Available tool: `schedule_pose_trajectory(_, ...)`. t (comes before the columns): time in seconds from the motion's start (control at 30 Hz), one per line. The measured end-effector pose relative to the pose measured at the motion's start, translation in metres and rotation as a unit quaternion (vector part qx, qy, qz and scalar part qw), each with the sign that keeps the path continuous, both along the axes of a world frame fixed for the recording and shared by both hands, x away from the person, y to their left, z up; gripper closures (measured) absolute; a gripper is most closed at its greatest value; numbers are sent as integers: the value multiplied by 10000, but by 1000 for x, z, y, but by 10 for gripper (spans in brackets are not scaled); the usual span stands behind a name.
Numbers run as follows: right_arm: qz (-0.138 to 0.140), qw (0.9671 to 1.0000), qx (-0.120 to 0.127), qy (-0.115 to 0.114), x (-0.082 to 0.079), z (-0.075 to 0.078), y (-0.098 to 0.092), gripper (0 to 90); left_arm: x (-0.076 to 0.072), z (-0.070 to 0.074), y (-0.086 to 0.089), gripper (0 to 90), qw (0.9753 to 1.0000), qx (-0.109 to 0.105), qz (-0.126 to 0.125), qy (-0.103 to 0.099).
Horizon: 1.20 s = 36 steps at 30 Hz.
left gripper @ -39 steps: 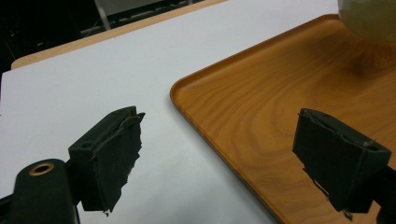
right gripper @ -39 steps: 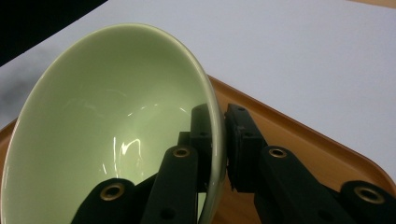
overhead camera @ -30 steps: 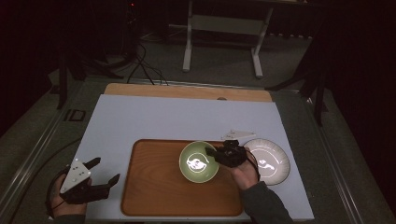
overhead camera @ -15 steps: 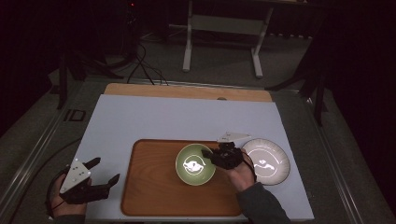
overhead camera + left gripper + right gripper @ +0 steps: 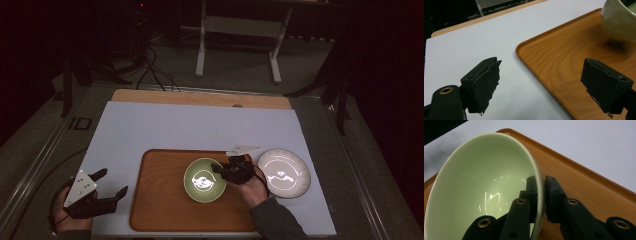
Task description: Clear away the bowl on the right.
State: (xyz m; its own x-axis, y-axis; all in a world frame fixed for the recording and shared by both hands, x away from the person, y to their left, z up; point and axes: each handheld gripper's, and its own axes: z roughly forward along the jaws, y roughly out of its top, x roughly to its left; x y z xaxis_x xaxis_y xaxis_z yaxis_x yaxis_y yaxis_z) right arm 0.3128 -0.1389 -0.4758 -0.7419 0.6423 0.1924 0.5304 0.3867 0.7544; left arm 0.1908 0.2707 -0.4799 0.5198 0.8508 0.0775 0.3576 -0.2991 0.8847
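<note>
**Green bowl pinched at its rim over the wooden tray**

Green glazed bowl [image 5: 203, 179] sits within the right half of the wooden tray [image 5: 160, 200], which lies on the near part of the white table [image 5: 190, 125]. Whether the bowl's base rests on the tray or hangs just above it cannot be told; the left gripper view shows a dark shadow close beneath it.

Right gripper [image 5: 231, 171] grips the bowl's right rim. In the right gripper view its jaws are pressed together on the wall, one inside the bowl [image 5: 486, 187] and one outside. Judgement: a rim pinch is used because the bowl is too wide to take across its body, and the grip leaves the base free for setting down. The bowl appears tilted in that view, though the camera's own angle may account for this.

Left gripper [image 5: 102, 192] is held near the left near corner of the tray, jaws spread wide and holding nothing. Its view shows the tray [image 5: 564, 60] edge between the jaws. Judgement: it waits clear of the work, placed where it could steady the tray.

White plate [image 5: 283, 172] lies on the table just right of the tray, apart from the bowl.

Risk, as judged: a one-sided rim grip may let the bowl swing.
</note>
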Motion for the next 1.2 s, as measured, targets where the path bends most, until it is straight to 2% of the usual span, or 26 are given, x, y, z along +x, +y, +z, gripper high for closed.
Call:
schedule_pose_trajectory(0.53, 102, 9998, -140, 108, -4, -15, 13, 818, 0, 0, 0, 151, 10000, 3, 3, -5)
schedule_pose_trajectory(0.7, 219, 9992, -169, 296, -6, -21, 20, 819, -1, 1, 0, 151, 10000, -4, 10, -32)
schedule_pose_trajectory(0.87, 292, 9988, -207, 339, -6, -23, 22, 823, -1, 1, 0, 151, 10000, -9, 18, -37)
schedule_pose_trajectory(1.03, 237, 9985, -321, 387, -5, -29, 22, 829, -1, 1, 0, 151, 10000, -5, 20, -33)
schedule_pose_trajectory(1.2, 191, 9985, -320, 397, -3, -31, 23, 827, -1, 1, 0, 151, 10000, 1, 24, -30)
